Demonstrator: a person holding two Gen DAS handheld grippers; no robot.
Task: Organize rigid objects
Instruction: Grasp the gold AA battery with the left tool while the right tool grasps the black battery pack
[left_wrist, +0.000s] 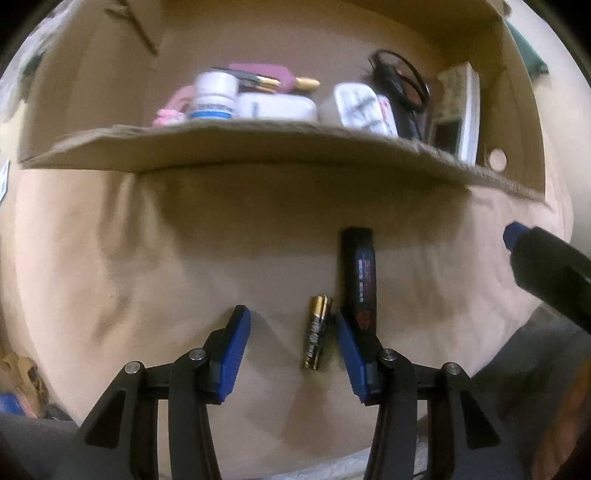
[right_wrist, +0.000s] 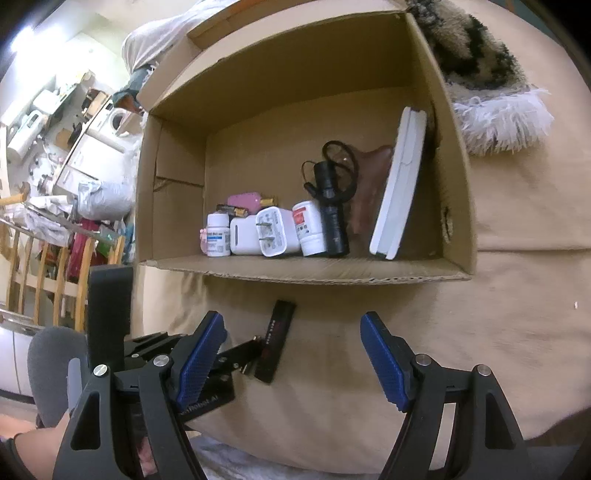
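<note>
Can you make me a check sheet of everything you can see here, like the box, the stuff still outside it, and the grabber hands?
Surface: tan cloth, lightly wrinkled.
Job's things: battery and black stick lie side by side on the cloth, outside the cardboard box.
In the box: pill bottle, white charger, flashlight, white flat case leaning on the wall.
Clutter: fluffy rug beyond the box.
Grippers: left gripper open, fingers either side of the battery; right gripper open, holding nothing.
Cables: black cord looped on the flashlight.
Surroundings: messy room with wooden rails at left.
</note>
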